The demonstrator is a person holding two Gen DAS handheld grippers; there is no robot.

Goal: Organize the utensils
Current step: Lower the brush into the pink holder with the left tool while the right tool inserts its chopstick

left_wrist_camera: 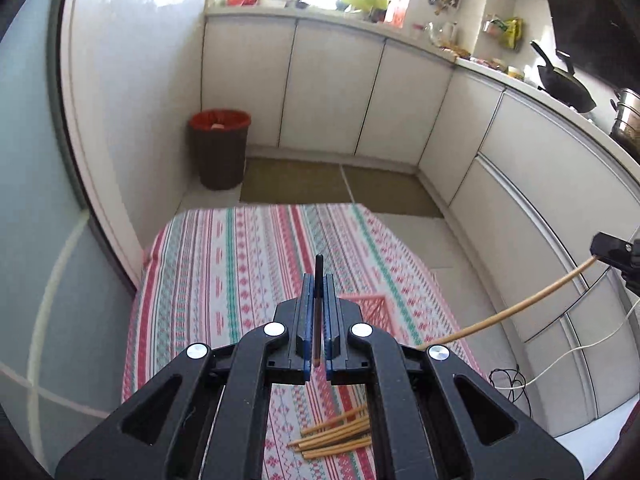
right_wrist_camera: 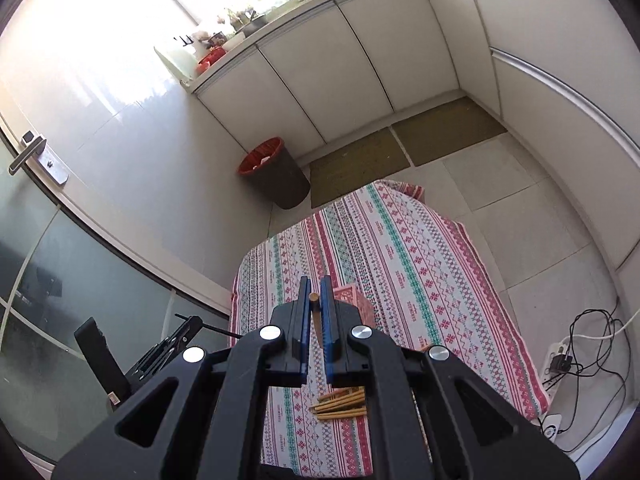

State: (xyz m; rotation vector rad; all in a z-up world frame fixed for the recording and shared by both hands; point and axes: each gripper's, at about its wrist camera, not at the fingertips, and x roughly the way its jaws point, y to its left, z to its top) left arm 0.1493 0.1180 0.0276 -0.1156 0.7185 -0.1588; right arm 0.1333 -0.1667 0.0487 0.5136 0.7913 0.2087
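My left gripper is shut on a dark chopstick that stands upright between the blue pads, its black tip poking above them. My right gripper is shut on a pale wooden chopstick. In the left wrist view the right gripper shows at the right edge, with the pale chopstick slanting down from it. Both grippers hang above a table with a striped cloth. A pile of several wooden chopsticks lies on the cloth below. A pink basket sits just past the fingertips, mostly hidden.
A dark bin with a red liner stands by the wall beyond the table. White cabinets run along the back and right. A power strip with tangled cables lies on the floor to the right. A glass door is on the left.
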